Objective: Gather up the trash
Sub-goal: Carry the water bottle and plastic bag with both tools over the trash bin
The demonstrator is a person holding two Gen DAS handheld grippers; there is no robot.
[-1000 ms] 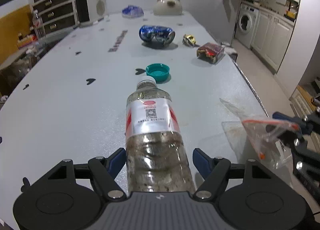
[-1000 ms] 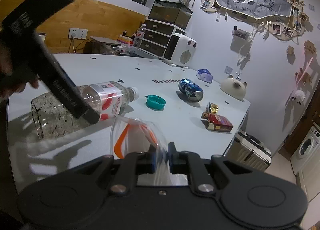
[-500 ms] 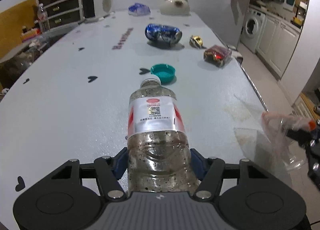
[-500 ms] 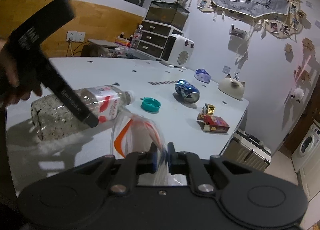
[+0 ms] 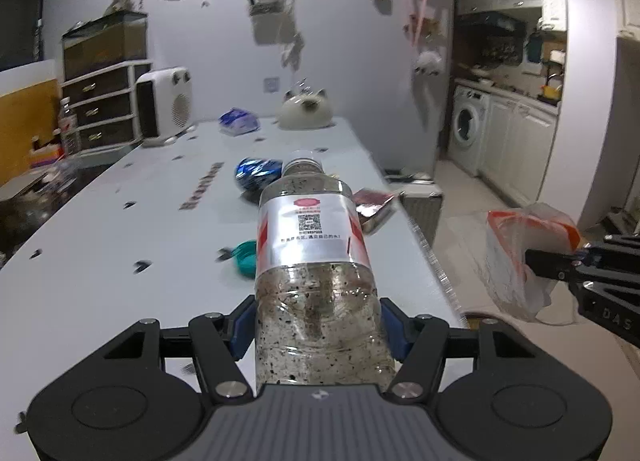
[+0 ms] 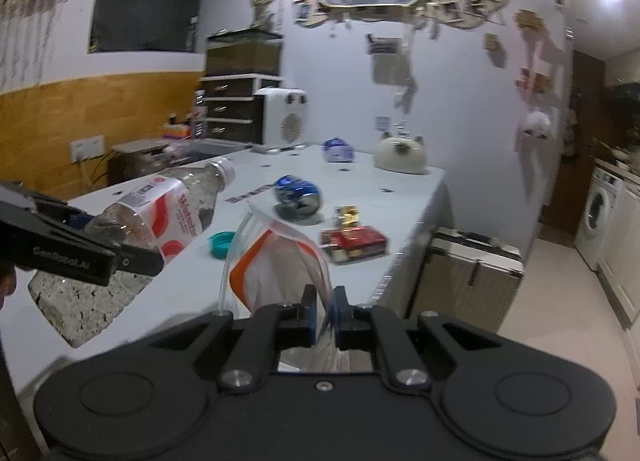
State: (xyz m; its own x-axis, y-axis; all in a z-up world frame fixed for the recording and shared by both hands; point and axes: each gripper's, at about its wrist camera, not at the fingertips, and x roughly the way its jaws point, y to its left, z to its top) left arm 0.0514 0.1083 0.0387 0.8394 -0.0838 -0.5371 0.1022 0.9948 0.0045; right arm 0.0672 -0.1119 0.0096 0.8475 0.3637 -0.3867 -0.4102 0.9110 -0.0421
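Your left tongs (image 5: 318, 327) grip the clear speckled plastic bottle (image 5: 314, 257), neck pointing far; the transparent orange-trimmed bag (image 5: 520, 257), pinched in your right tongs (image 6: 323, 311), hangs to its right.

The bottle (image 5: 316, 261) hides most of the teal cap (image 5: 245, 257) and part of the blue can (image 5: 256, 177) behind it. Its base is cut off by the gripper body. Its speckled contents are perhaps dirt.
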